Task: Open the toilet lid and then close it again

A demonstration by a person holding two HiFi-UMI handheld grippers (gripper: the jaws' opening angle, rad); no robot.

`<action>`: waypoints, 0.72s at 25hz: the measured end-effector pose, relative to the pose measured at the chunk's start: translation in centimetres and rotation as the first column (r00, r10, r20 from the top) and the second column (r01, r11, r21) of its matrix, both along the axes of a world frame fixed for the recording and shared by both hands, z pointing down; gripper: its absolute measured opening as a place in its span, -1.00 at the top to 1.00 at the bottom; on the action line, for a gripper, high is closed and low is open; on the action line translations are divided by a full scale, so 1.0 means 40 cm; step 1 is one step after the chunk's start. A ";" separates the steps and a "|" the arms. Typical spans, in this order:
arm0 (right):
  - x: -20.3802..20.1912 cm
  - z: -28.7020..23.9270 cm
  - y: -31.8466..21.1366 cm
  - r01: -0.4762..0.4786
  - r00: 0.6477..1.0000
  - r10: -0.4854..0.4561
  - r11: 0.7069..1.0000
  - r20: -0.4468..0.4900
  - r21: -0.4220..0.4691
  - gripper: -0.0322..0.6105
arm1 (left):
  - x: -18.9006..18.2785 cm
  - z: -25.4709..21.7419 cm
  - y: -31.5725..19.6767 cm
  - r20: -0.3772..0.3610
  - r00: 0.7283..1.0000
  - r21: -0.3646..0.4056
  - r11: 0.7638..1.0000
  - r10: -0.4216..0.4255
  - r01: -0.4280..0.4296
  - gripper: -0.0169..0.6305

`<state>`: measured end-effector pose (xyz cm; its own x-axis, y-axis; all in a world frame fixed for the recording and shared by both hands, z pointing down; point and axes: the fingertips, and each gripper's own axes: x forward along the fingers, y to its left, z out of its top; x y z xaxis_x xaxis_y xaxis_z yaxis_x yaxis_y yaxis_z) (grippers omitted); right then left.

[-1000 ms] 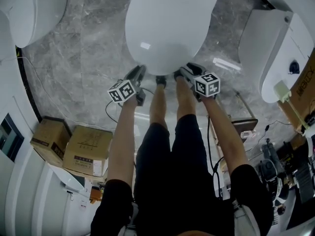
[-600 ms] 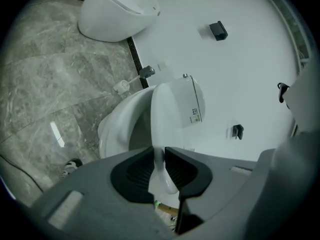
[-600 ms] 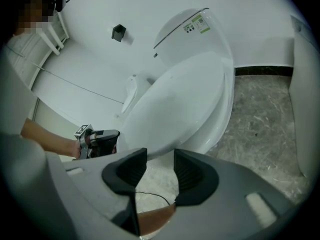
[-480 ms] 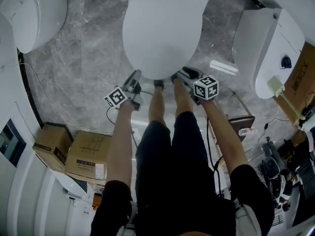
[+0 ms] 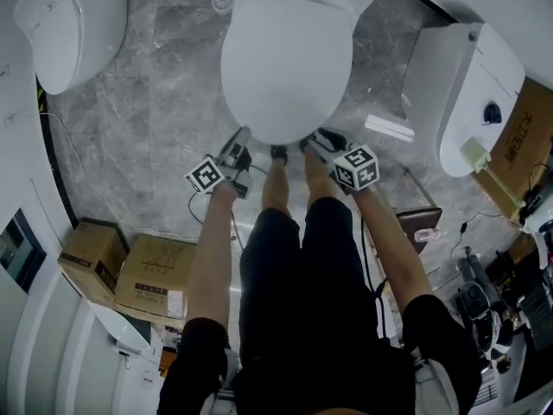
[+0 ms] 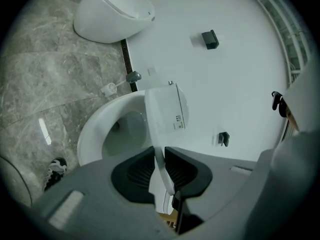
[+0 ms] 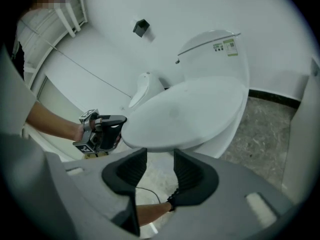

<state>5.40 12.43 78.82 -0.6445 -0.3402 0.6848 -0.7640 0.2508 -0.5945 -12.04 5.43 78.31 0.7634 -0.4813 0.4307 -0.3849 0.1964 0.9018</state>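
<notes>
**Status.** The opening stroke is judged to be under way, not complete. The toilet lid (image 5: 285, 59) is lifted clear of the bowl (image 6: 122, 129) but is not yet upright. The rest of the lift and the whole closing stroke remain.

**Far left.** A second toilet (image 5: 73, 20) stands on the floor (image 5: 164, 93), which is polished grey stone-look tile with pale veining and a soft sheen.

**Left gripper.** The left gripper (image 6: 159, 156) holds the front rim of the lid. Its jaws have just been closing, and the thin white edge runs between the two dark ribbed pads, which press on it from both sides.

**Lid and bowl.** The lid sits directly ahead of the person, at the top centre of the head view.
- Lid – a smooth, glossy white oval, probably moulded plastic, slightly domed, with a narrow rounded rim.
- Bowl – glazed white, with a rounded rim and a deep hollow, exposed beside the raised lid in the left gripper view.

**Right gripper.** The right gripper (image 7: 160, 154) is at the lid's front rim with its jaws apart. The rim lies just beyond the pad tips, not between them, so this gripper clamps nothing. Contact with the underside cannot be confirmed.

**Far right.** A third white toilet (image 5: 471, 102) stands well apart from the work.
</notes>
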 end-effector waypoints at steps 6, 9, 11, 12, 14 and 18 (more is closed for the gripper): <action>0.016 -0.117 -0.037 0.189 0.955 -0.133 0.961 -0.264 0.203 0.37 | 0.032 -0.092 -0.042 -0.068 0.996 0.000 0.999 -0.053 0.053 0.73; 0.010 -0.167 -0.061 0.288 0.924 -0.191 0.919 -0.332 0.270 0.37 | 0.045 -0.126 -0.063 -0.072 0.995 0.009 0.998 -0.068 0.068 0.73; 0.012 -0.189 -0.084 0.330 0.906 -0.210 0.895 -0.369 0.300 0.37 | 0.055 -0.149 -0.080 -0.084 0.993 0.024 0.996 -0.080 0.082 0.73; 0.011 -0.197 -0.095 0.358 0.891 -0.221 0.878 -0.396 0.317 0.37 | 0.061 -0.162 -0.089 -0.096 0.991 0.032 0.995 -0.089 0.092 0.73; 0.003 -0.215 -0.112 0.462 0.833 -0.258 0.812 -0.490 0.358 0.37 | 0.072 -0.189 -0.107 -0.116 0.987 0.041 0.993 -0.107 0.112 0.73; -0.021 -0.260 -0.123 0.698 0.651 -0.329 0.614 -0.684 0.368 0.37 | 0.084 -0.221 -0.122 -0.120 0.982 0.029 0.988 -0.147 0.151 0.73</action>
<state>4.56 7.51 68.43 -0.4522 -0.4878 0.7467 -0.4997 0.8320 0.2410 -8.67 0.55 69.45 0.7260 -0.6076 0.3221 -0.2453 0.2088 0.9467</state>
